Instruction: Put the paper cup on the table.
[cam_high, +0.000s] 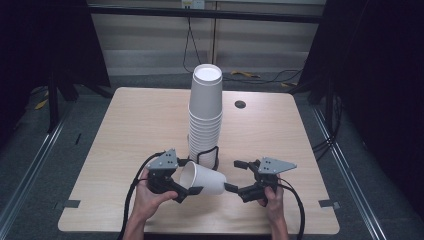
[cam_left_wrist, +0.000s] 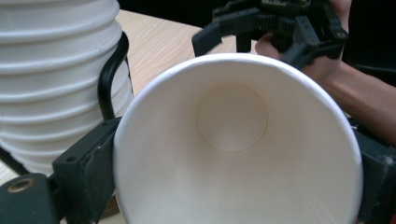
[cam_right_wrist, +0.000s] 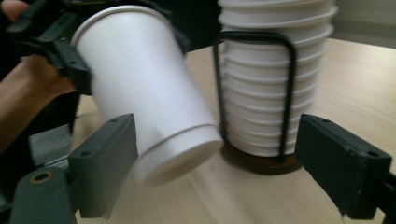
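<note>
While the left gripper (cam_high: 186, 191) sits at the near left of the table (cam_high: 125, 130), its jaws are clamped on a single white paper cup (cam_high: 202, 179) near the rim, one jaw on each side of the wall. Cup is lying tilted, mouth toward the left hand (cam_high: 147, 197), base pointing right at the right gripper (cam_high: 234, 176). In the left gripper view the cup (cam_left_wrist: 233, 140) mouth faces the camera, jaws pressed against both outer sides of the rim, round bottom visible inside. Just behind the held cup stands the cup stack (cam_high: 205, 112), upside down, in a black wire holder (cam_high: 209, 156) mid-table; held cup is close beside the holder, contact not clear. Moving right: right gripper jaws are spread wide, not gripping anything. In the right gripper view the cup (cam_right_wrist: 149, 98) base sits just by the left-hand jaw, partly behind it; whether it touches, cannot tell. The other jaw stands well clear of it, with the stack (cam_right_wrist: 275, 74) and wire holder (cam_right_wrist: 254, 93) showing in the gap. Right hand (cam_high: 272, 197) holds its gripper at the near right of the table, level with the cup base.
</note>
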